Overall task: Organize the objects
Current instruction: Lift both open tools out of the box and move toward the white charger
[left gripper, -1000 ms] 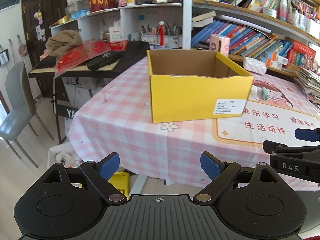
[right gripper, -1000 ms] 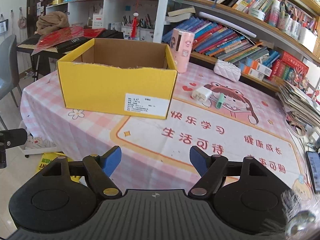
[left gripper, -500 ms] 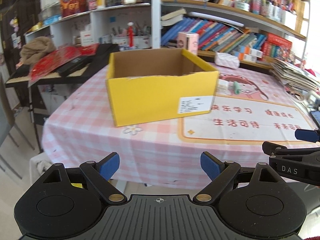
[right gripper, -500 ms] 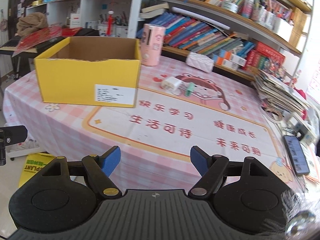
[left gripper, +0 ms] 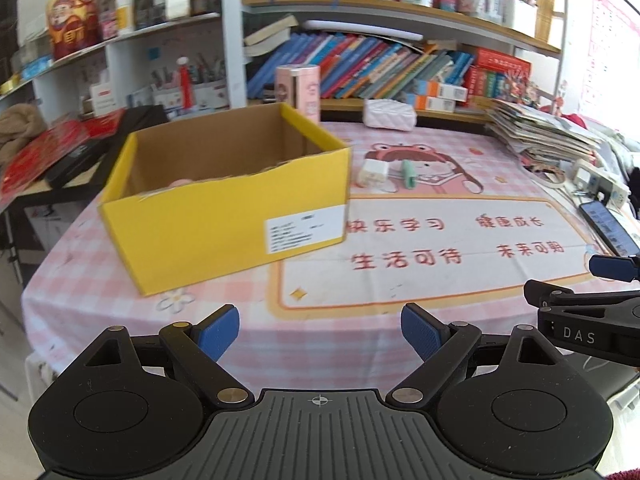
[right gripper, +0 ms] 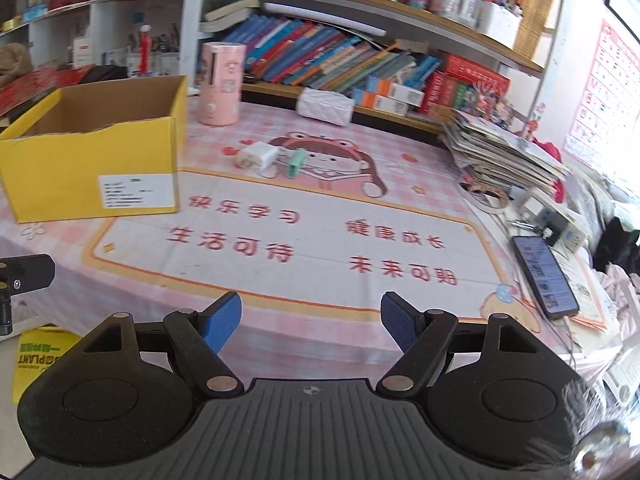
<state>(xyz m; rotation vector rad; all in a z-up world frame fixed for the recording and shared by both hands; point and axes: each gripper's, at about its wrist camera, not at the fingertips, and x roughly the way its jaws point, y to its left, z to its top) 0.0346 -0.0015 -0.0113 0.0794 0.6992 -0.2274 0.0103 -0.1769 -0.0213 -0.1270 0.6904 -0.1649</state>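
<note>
In the left wrist view, I see my left tongs (left gripper: pixel 320 330) spread wide at the bottom, holding nothing. The yellow box (left gripper: pixel 224 216) stands at centre left on the pink surface (left gripper: pixel 400 288), with something pink inside that I cannot identify. The white charger (left gripper: pixel 374 171) and green clip (left gripper: pixel 408 174) lie right of it.

In the right wrist view, my right tongs (right gripper: pixel 310 322) are spread and empty too. The yellow box (right gripper: pixel 92 176) is at the left, the white charger (right gripper: pixel 258 156) and green clip (right gripper: pixel 296 163) just beside each other at upper centre, the pink canister (right gripper: pixel 222 84) behind them.

A table under a pink checked tablecloth (right gripper: pixel 400 148) carries a yellow cardboard box (right gripper: pixel 80 176) near its left edge, a white charger (right gripper: pixel 258 156) and green clip (right gripper: pixel 296 162) mid-table, and a phone (right gripper: pixel 544 272) at the right edge.
</note>
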